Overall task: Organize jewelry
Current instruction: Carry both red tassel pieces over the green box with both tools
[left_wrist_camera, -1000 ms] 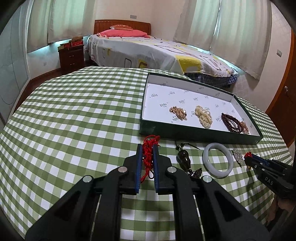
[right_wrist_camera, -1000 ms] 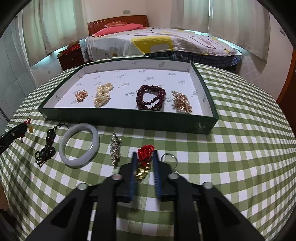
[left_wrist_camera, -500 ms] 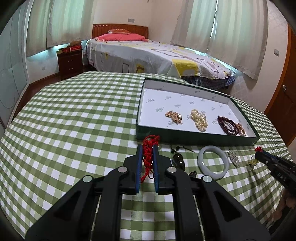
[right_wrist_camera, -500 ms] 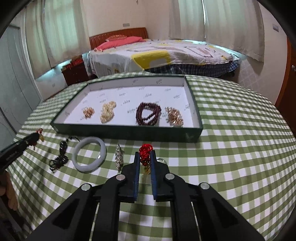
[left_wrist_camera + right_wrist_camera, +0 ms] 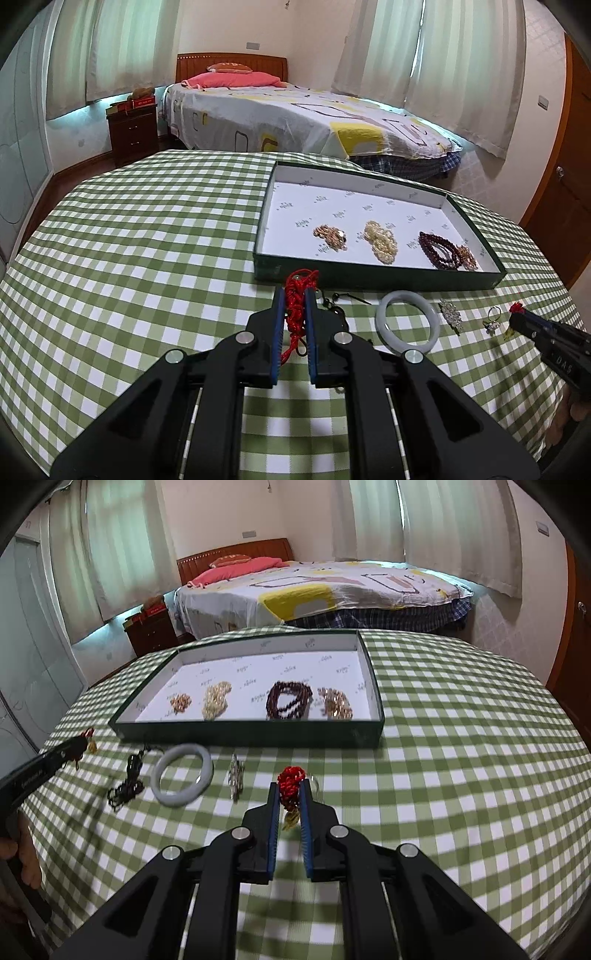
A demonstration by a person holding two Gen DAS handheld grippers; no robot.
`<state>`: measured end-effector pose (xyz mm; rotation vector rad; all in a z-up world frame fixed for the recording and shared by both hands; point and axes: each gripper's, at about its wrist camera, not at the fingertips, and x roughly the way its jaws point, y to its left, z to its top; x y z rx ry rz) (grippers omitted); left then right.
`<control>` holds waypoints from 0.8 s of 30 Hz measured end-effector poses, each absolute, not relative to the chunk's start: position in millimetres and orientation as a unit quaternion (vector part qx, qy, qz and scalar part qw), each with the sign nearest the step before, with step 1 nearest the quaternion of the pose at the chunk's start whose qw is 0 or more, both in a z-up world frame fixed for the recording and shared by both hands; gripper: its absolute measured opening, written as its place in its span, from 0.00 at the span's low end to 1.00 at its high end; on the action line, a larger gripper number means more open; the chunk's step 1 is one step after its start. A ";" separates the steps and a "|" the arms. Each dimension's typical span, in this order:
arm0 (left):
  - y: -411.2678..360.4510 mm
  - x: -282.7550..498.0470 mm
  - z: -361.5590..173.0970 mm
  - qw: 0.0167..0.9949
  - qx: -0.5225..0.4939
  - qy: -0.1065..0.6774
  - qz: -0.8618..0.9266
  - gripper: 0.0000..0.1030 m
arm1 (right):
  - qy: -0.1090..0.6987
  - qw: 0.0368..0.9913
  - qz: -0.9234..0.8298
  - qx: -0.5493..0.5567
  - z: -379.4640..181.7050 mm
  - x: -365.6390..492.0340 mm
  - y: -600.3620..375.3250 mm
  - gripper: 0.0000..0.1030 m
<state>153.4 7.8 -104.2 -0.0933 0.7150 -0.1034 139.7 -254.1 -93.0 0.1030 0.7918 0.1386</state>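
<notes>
Above the checked surface (image 5: 147,258), left hand-held gripper (image 5: 294,295) clamped on a red cord (image 5: 297,291), right hand-held gripper (image 5: 290,788) pinching a red knot charm (image 5: 291,777), green tray (image 5: 243,733) of beads beyond

right gripper (image 5: 289,794) clamps red knotted charm (image 5: 291,779) | gold pendant (image 5: 290,818), perhaps, hangs below

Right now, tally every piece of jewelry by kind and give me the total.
Beaded bundles in the tray: 4
Red knotted charms: 2, one in the left gripper, one in the right gripper
Pale bangle: 1
Black cord pendant: 1
Silver brooch: 1
Ring: 1
Total: 10
</notes>
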 end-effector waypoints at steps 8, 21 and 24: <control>-5.0 152.9 -106.0 0.932 -0.039 0.355 -0.068 0.11 | 0.381 0.921 0.069 0.048 -89.7 138.3 -252.8 0.11; -31.4 231.5 -55.9 0.947 -0.041 0.301 -0.107 0.11 | 0.305 0.949 0.070 0.044 -36.4 213.4 -257.1 0.11; -38.0 260.7 -58.6 0.944 -0.045 0.309 -0.109 0.11 | 0.298 0.952 0.063 0.037 -37.9 241.0 -259.8 0.11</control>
